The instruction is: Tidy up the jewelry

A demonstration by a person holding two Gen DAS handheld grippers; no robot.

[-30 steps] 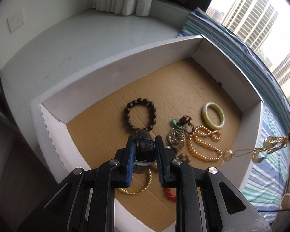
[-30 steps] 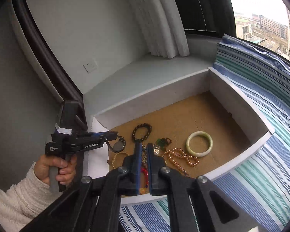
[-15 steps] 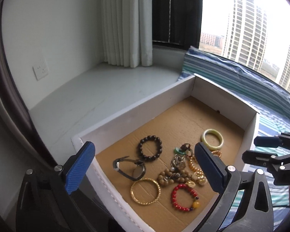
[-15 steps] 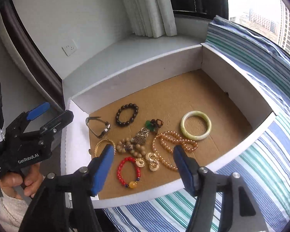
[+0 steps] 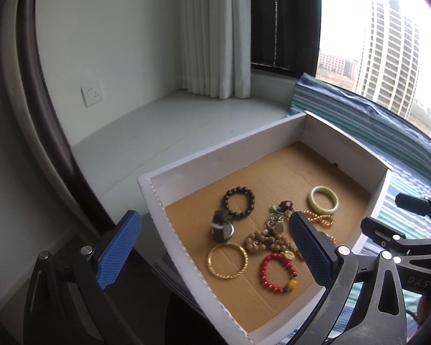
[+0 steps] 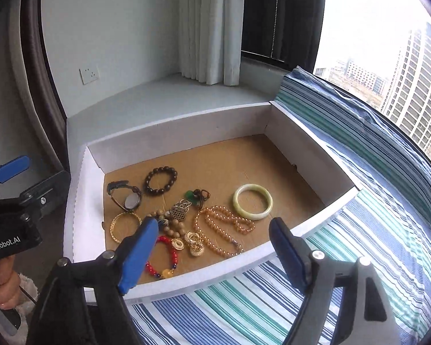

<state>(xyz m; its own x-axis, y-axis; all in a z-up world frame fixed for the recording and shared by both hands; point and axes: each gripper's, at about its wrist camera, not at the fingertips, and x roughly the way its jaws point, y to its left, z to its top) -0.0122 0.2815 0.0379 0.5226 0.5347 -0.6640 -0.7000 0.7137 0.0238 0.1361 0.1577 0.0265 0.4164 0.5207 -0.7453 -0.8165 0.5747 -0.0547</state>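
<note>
Once both grippers had let go, I had nothing in either: my left gripper [image 5: 215, 250] stood spread wide and empty, while my right gripper [image 6: 212, 247] was widening, also empty. Below them the watch [image 5: 221, 227] now lay in the box [image 5: 215, 169] beside the dark bead bracelet [image 5: 239, 203], and the gold trinket [image 6: 196, 243] rested near the pearl necklace [image 6: 218, 227]. Farther back sat the green bangle [image 6: 252, 201]. I judged those two placements done.
</note>
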